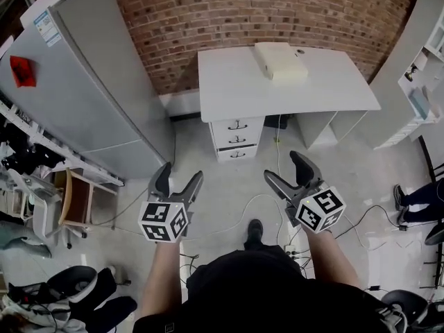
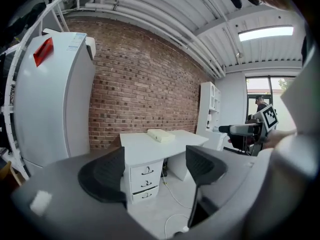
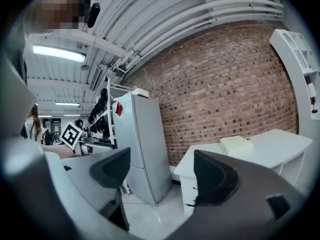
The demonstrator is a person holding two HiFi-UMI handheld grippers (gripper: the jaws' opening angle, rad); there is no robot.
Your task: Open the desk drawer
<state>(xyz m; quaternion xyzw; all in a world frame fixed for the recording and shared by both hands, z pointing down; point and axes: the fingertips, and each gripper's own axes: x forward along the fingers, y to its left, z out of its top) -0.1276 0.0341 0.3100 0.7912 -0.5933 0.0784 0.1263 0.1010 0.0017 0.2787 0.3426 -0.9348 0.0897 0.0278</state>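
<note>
While the person (image 1: 263,293) stood well back from the white desk (image 1: 222,103), both grippers hung in the air above the floor (image 1: 229,186), touching nothing. The left gripper (image 1: 182,173) had its fingers (image 2: 102,176) spread wide apart with nothing held. Seen along them, only the distant drawer stack and bare floor showed in the gap. The right gripper (image 1: 283,166) was likewise wide open and empty, its fingers (image 3: 216,178) framing the grey refrigerator (image 3: 142,144) and one end of the desk.

The drawer stack (image 1: 236,139) sat under the left end of the tabletop (image 1: 333,89) as the head view showed it. It held three drawers one above another, each with a dark handle, and all were shut flush. It lay ahead of the grippers and well apart from both.

A cream box (image 1: 280,60) rested on the tabletop near the brick wall (image 1: 277,9). A white cable (image 1: 258,201) trailed over the floor between the desk and the person. The refrigerator stood to the left of the desk, and a white shelf unit (image 1: 424,68) stood to its right.
</note>
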